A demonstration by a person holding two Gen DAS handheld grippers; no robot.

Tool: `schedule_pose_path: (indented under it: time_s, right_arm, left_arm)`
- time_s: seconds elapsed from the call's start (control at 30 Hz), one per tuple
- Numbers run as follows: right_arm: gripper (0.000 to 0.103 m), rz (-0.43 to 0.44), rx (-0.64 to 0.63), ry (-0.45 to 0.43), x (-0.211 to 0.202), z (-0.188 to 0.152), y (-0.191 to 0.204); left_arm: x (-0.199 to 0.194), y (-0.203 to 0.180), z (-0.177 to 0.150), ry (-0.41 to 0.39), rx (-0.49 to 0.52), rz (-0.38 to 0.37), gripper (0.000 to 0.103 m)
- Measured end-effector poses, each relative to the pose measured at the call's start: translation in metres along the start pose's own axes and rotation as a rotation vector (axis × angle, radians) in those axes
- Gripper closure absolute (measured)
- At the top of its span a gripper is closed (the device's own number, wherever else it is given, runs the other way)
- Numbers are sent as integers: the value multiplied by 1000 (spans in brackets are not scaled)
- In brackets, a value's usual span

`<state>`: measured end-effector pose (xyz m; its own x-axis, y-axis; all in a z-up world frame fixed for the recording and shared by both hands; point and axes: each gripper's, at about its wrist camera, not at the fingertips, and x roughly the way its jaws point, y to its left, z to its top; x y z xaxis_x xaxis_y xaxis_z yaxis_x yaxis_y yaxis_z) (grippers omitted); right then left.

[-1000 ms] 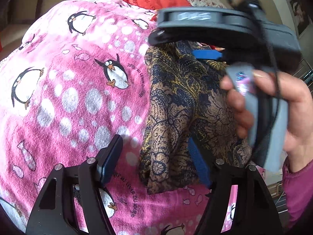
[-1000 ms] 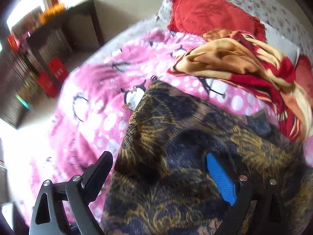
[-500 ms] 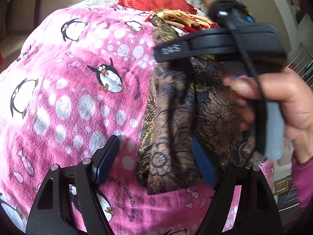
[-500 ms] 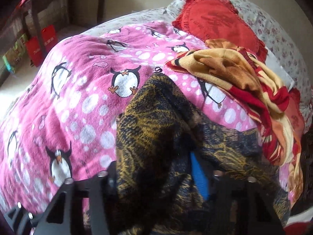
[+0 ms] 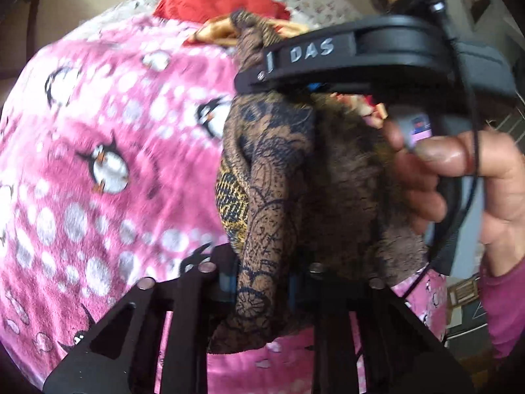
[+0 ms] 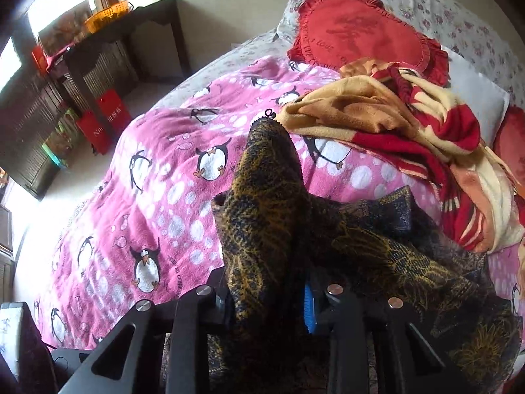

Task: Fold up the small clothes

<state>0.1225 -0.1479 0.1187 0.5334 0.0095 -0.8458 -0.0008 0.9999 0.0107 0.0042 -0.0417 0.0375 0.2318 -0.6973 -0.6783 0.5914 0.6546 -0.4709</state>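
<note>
A dark blue and gold patterned garment (image 5: pixel 279 197) hangs bunched above a pink penguin blanket (image 5: pixel 98 180). My left gripper (image 5: pixel 259 282) is shut on its lower part. My right gripper shows in the left wrist view (image 5: pixel 315 85) as a black body marked DAS, held by a hand, above and beyond the left one. In the right wrist view my right gripper (image 6: pixel 265 295) is shut on the garment (image 6: pixel 262 203), which rises in a peak between the jaws and trails to the right over the penguin blanket (image 6: pixel 147 197).
A red, cream and yellow blanket (image 6: pixel 410 131) lies heaped at the right of the bed. A red heart-shaped cushion (image 6: pixel 357 32) and floral pillows lie at the head. A dark table (image 6: pixel 108 46) and red bags (image 6: pixel 101 121) stand on the floor at left.
Both grippers have shut on the garment; one second ago both stood open. The garment has been gathered and lifted off the blanket, and the right gripper has risen.
</note>
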Motion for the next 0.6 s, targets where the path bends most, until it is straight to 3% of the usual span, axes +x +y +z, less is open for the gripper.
schedule_pose_path:
  time_s: [0.3,0.6]
  right_arm:
    - [75,-13,14,-80,-71,-10,-41]
    - [78,-115,98,-125,-140,-60,-138]
  left_arm:
    - [-18,-77,28,-29,114,-101,87]
    - [9,-182,32,11,284,-180,87]
